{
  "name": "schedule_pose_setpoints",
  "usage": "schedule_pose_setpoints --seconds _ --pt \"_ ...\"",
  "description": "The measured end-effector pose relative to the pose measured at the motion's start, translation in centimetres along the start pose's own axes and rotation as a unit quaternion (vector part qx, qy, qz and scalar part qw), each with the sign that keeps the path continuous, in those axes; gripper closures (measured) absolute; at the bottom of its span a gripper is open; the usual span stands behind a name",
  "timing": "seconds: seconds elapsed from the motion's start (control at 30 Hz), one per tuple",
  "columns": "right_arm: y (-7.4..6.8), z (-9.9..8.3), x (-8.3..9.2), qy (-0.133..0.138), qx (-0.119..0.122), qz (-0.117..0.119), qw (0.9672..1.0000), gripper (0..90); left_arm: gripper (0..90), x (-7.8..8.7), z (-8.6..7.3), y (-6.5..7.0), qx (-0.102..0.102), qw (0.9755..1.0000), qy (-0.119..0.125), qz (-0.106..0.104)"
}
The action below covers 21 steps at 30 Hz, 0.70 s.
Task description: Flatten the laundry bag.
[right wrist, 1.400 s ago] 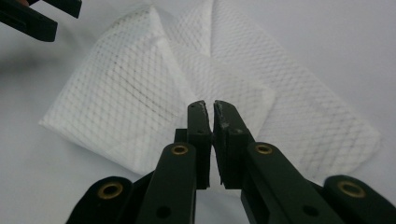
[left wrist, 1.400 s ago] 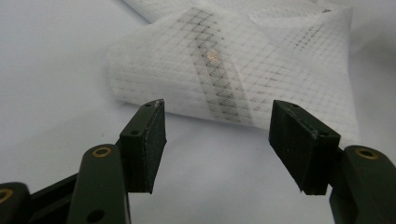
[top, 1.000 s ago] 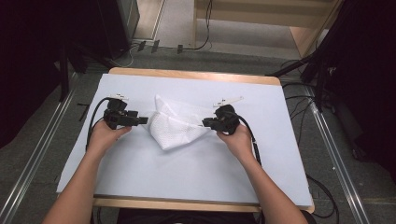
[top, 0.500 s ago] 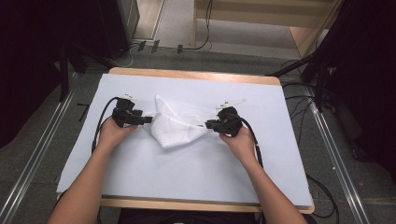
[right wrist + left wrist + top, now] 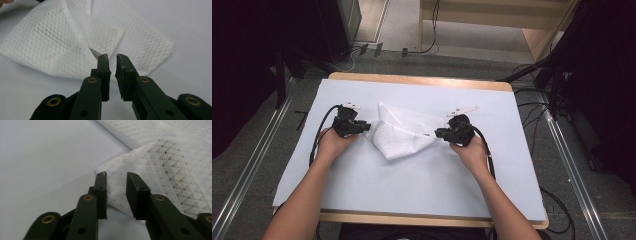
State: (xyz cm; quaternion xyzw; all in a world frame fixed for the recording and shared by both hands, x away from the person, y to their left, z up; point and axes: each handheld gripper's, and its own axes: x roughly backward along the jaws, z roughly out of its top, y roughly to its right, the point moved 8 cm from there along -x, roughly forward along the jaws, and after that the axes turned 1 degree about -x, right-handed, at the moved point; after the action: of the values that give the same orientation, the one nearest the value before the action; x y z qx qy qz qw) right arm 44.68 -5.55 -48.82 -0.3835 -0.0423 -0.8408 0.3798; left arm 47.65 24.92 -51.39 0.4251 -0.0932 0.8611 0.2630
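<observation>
meanwhile, two grippers flank a folded white cloth (image 5: 404,135) on the table (image 5: 362,175)
left gripper (image 5: 116,176) and right gripper (image 5: 112,58) jaws both slightly apart, holding nothing

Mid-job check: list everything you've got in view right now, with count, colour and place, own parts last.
mesh cloth: one, white, partly folded, table centre between the grippers
table cover: one, pale blue-white sheet over the top
table: one, light wood edge showing at far and near sides
wooden unit: one, light wood, on the floor beyond the table
floor cables: several, black, right of the table
left gripper: one, black, jaws apart at the cloth's edge
right gripper: one, black, jaws slightly apart at the cloth's edge
forearms: two, entering from the bottom
</observation>
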Motion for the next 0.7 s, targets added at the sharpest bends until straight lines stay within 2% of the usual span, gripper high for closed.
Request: schedule_pose_setpoints --seconds 0.07,0.1,0.2,0.3,0.37,0.47,0.53,0.6,0.7 --pt "0.0 -0.1 -0.2 -0.004 -0.003 0.0 1.0 82.3 89.4 0.0 -0.1 0.2 0.01 0.9996 -0.005 -0.024" --pt "-0.1 -0.1 -0.2 -0.005 -0.002 0.0 1.0 82.3 90.0 0.0 -0.1 0.2 0.01 0.9996 -0.007 -0.027" --pt "-0.1 -0.2 -0.2 -0.006 -0.002 0.001 1.0 82.3 90.0 0.0 -0.1 0.2 0.017 0.9993 -0.008 -0.034" --pt "0.1 -0.2 -0.2 -0.005 -0.001 0.0 1.0 82.3 90.0 0.2 0.2 0.4 0.031 0.9978 -0.005 -0.058" --pt "0.2 -0.1 -0.1 -0.004 0.0 0.0 1.0 82.2 90.0 0.6 0.5 0.6 0.03 0.9979 0.003 -0.058" --pt "0.3 -0.1 -0.1 -0.003 -0.003 -0.002 1.0 82.2 90.0 1.5 1.2 1.1 0.035 0.9963 0.023 -0.075" --pt "0.4 -0.2 0.0 -0.004 -0.008 -0.002 1.0 82.2 90.0 2.0 1.5 1.6 0.029 0.9958 0.031 -0.081" --pt "0.5 -0.2 0.1 -0.003 -0.007 -0.003 1.0 82.2 90.0 2.6 1.7 2.1 0.034 0.994 0.036 -0.098" --pt "0.7 -0.1 0.2 0.0 -0.008 -0.004 1.0 82.2 90.0 3.6 2.1 3.0 0.019 0.9933 0.047 -0.104"
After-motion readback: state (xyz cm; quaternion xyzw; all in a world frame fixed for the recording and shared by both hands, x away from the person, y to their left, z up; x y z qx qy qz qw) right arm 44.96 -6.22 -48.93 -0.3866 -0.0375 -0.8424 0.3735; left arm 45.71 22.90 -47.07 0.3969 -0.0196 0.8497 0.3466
